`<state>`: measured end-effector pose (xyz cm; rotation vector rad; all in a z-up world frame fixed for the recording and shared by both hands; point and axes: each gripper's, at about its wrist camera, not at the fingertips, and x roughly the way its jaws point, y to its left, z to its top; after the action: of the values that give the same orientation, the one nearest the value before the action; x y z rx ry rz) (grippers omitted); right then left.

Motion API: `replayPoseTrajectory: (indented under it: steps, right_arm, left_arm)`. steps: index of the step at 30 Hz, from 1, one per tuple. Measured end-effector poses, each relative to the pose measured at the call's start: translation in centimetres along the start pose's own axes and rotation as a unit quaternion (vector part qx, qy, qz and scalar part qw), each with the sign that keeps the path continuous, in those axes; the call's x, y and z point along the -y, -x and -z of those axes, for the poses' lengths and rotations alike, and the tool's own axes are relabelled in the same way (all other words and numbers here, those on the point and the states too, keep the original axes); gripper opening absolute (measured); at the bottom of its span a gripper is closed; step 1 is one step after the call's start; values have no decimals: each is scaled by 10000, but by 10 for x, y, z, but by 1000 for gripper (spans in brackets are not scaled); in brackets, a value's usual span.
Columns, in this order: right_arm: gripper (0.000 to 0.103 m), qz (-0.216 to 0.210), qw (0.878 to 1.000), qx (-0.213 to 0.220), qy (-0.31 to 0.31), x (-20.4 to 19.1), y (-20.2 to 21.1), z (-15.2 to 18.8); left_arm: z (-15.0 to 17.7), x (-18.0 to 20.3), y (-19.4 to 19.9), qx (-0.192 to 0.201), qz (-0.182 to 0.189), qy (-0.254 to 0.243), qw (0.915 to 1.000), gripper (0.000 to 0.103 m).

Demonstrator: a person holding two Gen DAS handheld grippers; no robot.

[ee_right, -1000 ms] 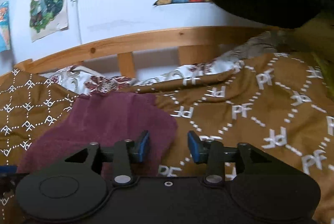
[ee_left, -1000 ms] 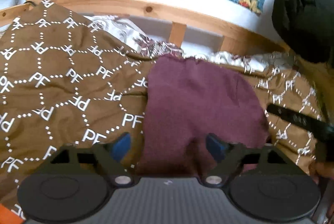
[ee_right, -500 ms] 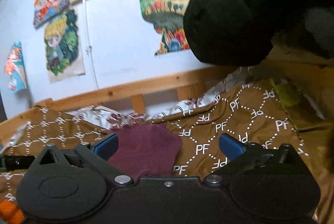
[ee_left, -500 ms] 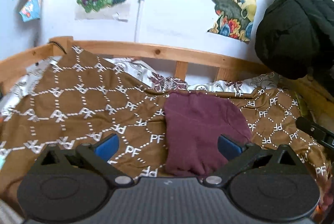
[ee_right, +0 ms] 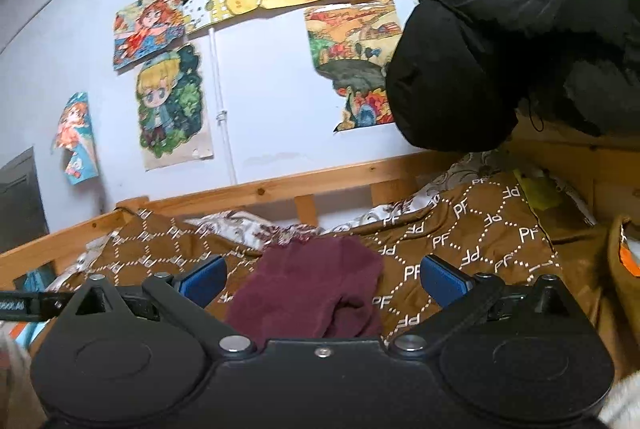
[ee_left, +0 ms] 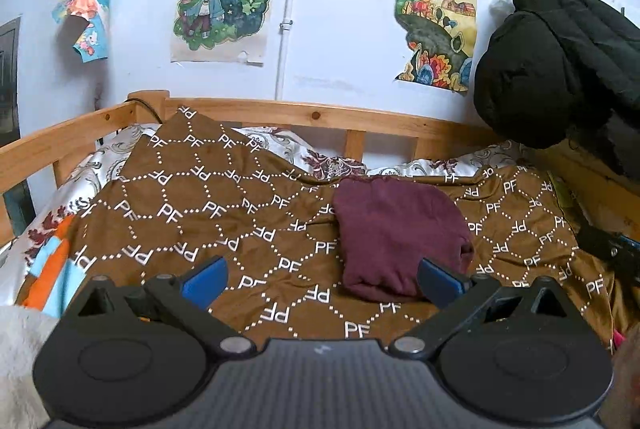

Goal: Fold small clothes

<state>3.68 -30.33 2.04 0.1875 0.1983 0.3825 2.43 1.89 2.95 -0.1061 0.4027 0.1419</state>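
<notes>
Maroon garment [ee_left: 398, 241] sits folded on the brown quilt [ee_left: 224, 225], a soft knit bundle with rounded corners, its long axis running from the near edge away toward the wooden bed rail [ee_left: 304, 115]. Rolled fold faces the cameras; the frilled hem points at the rail. Quilt looks smooth and slightly shiny, dotted hexagons with white PF letters. Left gripper [ee_left: 322, 279] hangs above it, both blue pads spread wide, gripping nothing. From the right wrist view the garment [ee_right: 316, 285] lies between the parted pads of the right gripper [ee_right: 322, 279], untouched. Black puffy jacket [ee_right: 516, 41] hangs at right, glossy and quilted.
</notes>
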Motion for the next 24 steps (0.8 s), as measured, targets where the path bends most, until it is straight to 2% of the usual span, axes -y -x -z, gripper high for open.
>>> replayPoseTrajectory:
  steps: [3, 5, 8, 11, 15, 24]
  right_arm:
    - [102, 19, 9997, -163, 195, -9, 10, 6]
    - [102, 174, 9987, -325, 365, -15, 10, 9]
    - [102, 393, 9962, -609, 490, -20, 5, 13]
    - [102, 400, 9938, -853, 591, -22, 0, 20]
    - [103, 357, 9914, -983, 784, -25, -5, 27]
    - [102, 387, 9912, -1122, 588, -19, -13, 27]
  left_arm:
    - [8, 2, 1, -94, 12, -131, 9999, 102]
    - [14, 7, -3, -195, -15, -318, 9993, 102]
    - [21, 13, -14, -458, -43, -535, 9975, 102]
    - [25, 15, -23, -689, -22, -566, 9960, 102]
    - [27, 16, -27, -752, -39, -573, 9955, 102]
    - [28, 15, -29, -788, -90, -577, 9952, 102]
